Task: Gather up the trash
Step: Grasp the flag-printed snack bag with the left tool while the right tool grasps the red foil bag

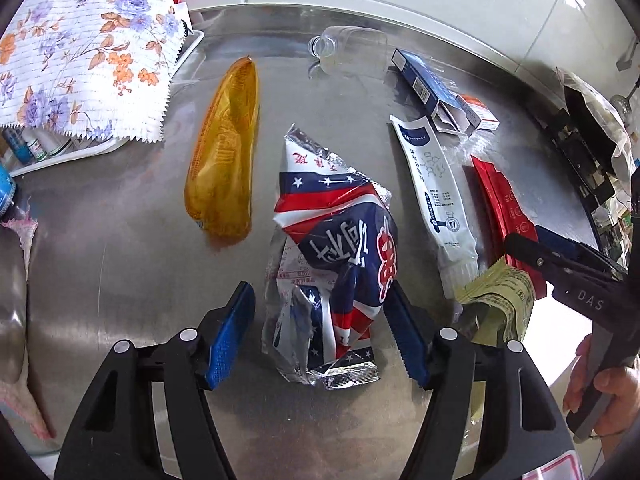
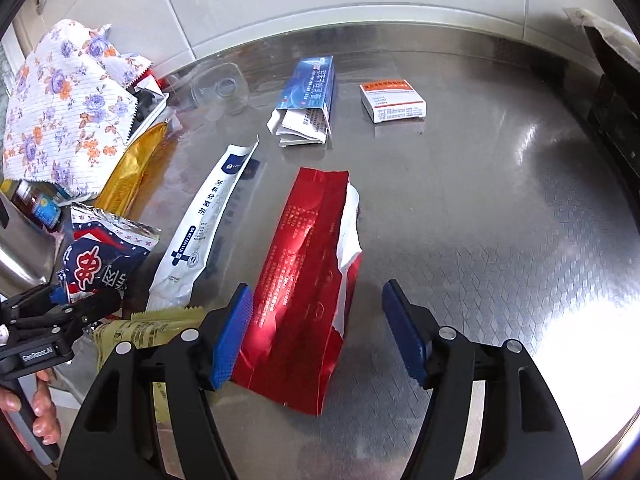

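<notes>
Trash lies scattered over a steel counter (image 2: 500,220). In the left wrist view, the left gripper (image 1: 320,332) is spread wide at the bottom centre of the frame, its blue fingers (image 1: 230,340) on either side of a crumpled star-striped snack bag (image 1: 332,264); the right finger is touching or nearly touching the bag's edge, the left one stands clear. Left of centre lies an amber wrapper (image 1: 222,152), and right of centre a white tube pouch (image 1: 434,188). A clear plastic bottle (image 1: 344,46) lies on its side at top centre. A floral cloth (image 1: 80,48) covers a white tray at upper left.

In the right wrist view, the right gripper (image 2: 318,332) is also spread apart at bottom centre, straddling the near end of a red foil bag (image 2: 304,280); its left finger is touching or just beside the bag, the right one apart from it. Beyond, in the upper middle of the frame, lie an opened blue carton (image 2: 308,96) and, to its right, a small white box (image 2: 392,100). A yellow sachet (image 2: 140,332) lies at lower left.
</notes>
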A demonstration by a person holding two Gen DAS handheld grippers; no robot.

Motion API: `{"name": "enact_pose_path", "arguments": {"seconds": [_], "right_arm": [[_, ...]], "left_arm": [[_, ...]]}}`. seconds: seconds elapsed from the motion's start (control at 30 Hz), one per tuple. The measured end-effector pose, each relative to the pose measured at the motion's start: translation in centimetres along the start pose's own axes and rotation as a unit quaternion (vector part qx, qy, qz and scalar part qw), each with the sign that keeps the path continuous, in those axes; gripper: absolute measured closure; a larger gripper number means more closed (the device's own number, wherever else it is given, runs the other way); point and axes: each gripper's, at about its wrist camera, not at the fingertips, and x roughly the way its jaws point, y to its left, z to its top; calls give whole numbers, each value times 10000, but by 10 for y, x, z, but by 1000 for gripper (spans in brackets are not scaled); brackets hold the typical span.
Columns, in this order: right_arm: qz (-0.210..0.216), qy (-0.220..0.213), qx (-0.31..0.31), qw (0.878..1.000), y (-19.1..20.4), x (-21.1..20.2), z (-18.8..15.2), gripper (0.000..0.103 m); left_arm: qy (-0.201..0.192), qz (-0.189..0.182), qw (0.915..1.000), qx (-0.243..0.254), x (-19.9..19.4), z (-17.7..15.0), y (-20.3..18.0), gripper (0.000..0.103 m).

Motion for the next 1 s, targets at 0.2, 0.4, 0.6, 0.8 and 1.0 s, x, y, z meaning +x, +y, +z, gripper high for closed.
{"name": "enact_pose_path", "arguments": {"seconds": [0.2, 0.4, 0.6, 0.8, 1.0], "right_arm": [[-268, 13, -404, 9988, 12, 6, -1, 31], [-506, 125, -431, 9977, 8, 9, -6, 3], [-546, -13, -438, 9975, 4, 0, -7, 22], [-395, -55, -271, 9988, -3, -6, -4, 60], [-285, -118, -98, 9995, -8, -12, -5, 75]], "left_arm": [[7, 54, 10000, 51, 3, 5, 0, 33], [-10, 208, 9997, 150, 9, 7, -9, 22], [-114, 536, 9981, 268, 13, 5, -16, 27], [-222, 689, 9966, 402, 10, 2, -17, 50], [-245, 393, 9987, 218, 3, 4, -9, 59]]}}
